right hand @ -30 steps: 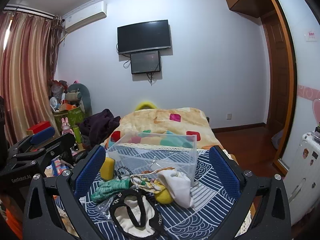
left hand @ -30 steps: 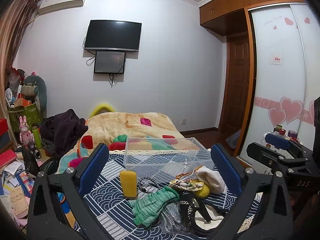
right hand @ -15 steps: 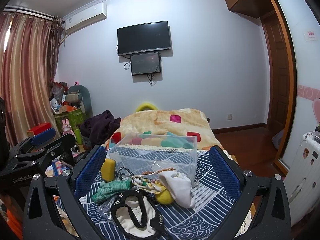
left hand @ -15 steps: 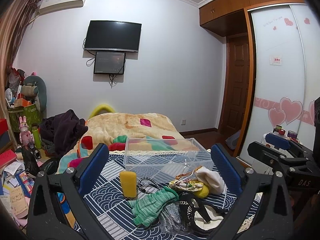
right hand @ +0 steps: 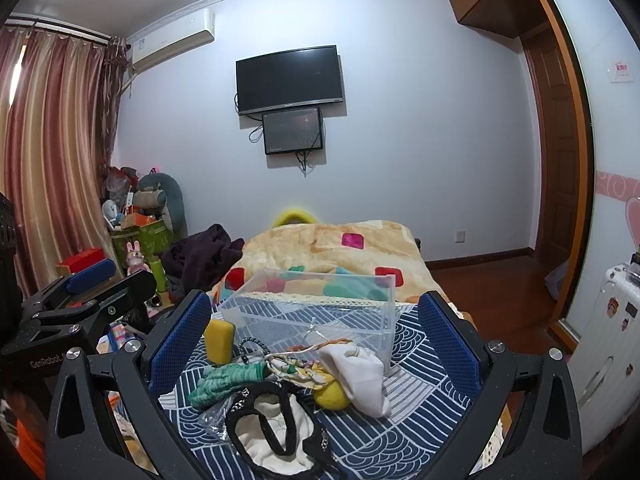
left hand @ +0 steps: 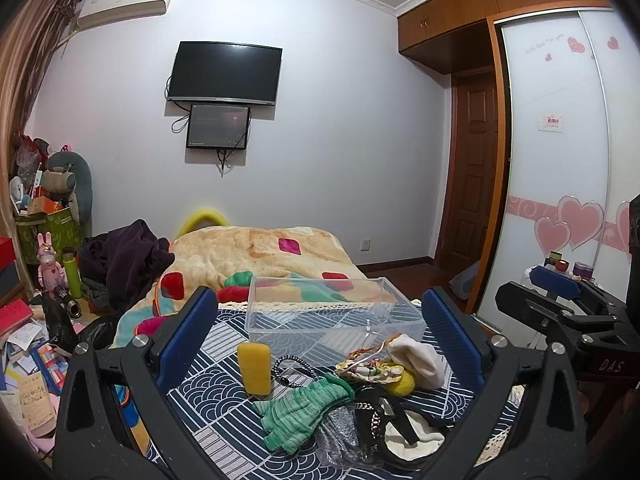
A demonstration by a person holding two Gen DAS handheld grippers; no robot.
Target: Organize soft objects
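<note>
Dim indoor light, sharp, fisheye-warped edges

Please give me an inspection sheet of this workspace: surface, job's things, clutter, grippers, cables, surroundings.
Surface: blue patterned cloth with lace edge.
Job's things: clear bin, nothing seen inside; yellow sponge upright; green glove; white cloth; yellow ball; black-trimmed white garment.
Clutter: black coiled cord and clear plastic bag among the soft things.
Grippers: left gripper open, holding nothing; right gripper open, holding nothing.
Cables: wires hang under the TV.
Surroundings: bed with blanket, curtains, wardrobe.
</note>
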